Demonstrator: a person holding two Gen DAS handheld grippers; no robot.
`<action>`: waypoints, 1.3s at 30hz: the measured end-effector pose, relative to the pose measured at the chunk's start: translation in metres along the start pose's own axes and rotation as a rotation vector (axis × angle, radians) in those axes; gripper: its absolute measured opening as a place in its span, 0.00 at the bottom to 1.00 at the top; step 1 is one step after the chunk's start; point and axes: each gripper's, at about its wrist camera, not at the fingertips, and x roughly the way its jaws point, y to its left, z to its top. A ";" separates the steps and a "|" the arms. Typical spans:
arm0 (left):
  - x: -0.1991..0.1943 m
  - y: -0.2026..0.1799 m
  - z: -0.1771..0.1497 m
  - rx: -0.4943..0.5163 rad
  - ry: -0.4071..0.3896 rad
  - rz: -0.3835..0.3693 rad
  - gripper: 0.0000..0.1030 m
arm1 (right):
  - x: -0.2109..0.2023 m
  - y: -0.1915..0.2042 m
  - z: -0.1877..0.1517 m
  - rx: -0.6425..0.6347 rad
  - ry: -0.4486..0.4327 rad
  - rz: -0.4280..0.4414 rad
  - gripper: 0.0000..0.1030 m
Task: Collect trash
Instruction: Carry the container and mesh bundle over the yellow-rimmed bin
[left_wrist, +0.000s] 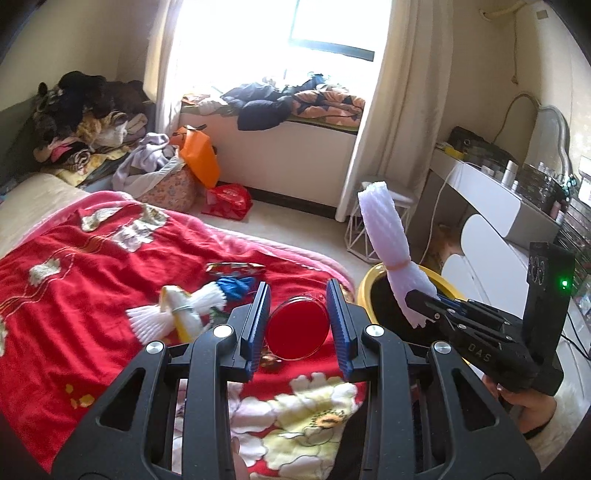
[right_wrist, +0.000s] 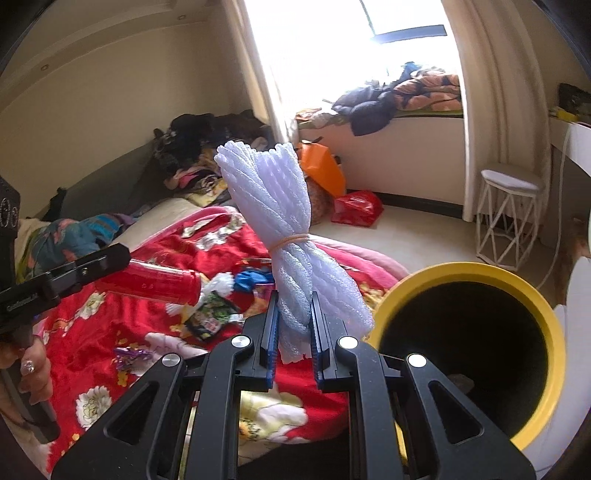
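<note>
- The right hand-held gripper was closed on the lower end of a white foam-net bundle, its blue pads pressing into the foam from both sides.
- The bundle stood nearly upright out of the jaws, cinched around its middle by a tan rubber band.
- In the left wrist view the same bundle rose above the near rim of a yellow-rimmed trash bin, with the right hand-held gripper reaching in from the right.
- The bin had a dark interior and stood on the floor just beside the bed's edge, to the right of the bundle.
- The left hand-held gripper held a red cup between its fingers, the cup's round end facing the camera; the jaws stood fairly wide, set against the cup's sides.
- From the right wrist view the cup lay roughly horizontal in the left hand-held gripper, above the bed.
- A red floral blanket covered the bed.
- On the blanket lay a second white foam-net bundle, a crumpled blue piece just beside it and a shiny snack wrapper behind that.
- A dark printed wrapper and a small purple wrapper also lay on the blanket nearer the camera.
- A white wire stool stood on the floor beyond the bin.
</note>
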 end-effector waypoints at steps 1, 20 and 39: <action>0.001 -0.003 0.000 0.003 0.001 -0.005 0.24 | -0.001 -0.003 0.000 0.006 -0.002 -0.005 0.14; 0.027 -0.066 -0.003 0.080 0.017 -0.091 0.24 | -0.019 -0.058 -0.003 0.116 -0.031 -0.127 0.14; 0.068 -0.109 -0.009 0.062 0.035 -0.186 0.24 | -0.021 -0.131 -0.016 0.259 0.001 -0.264 0.14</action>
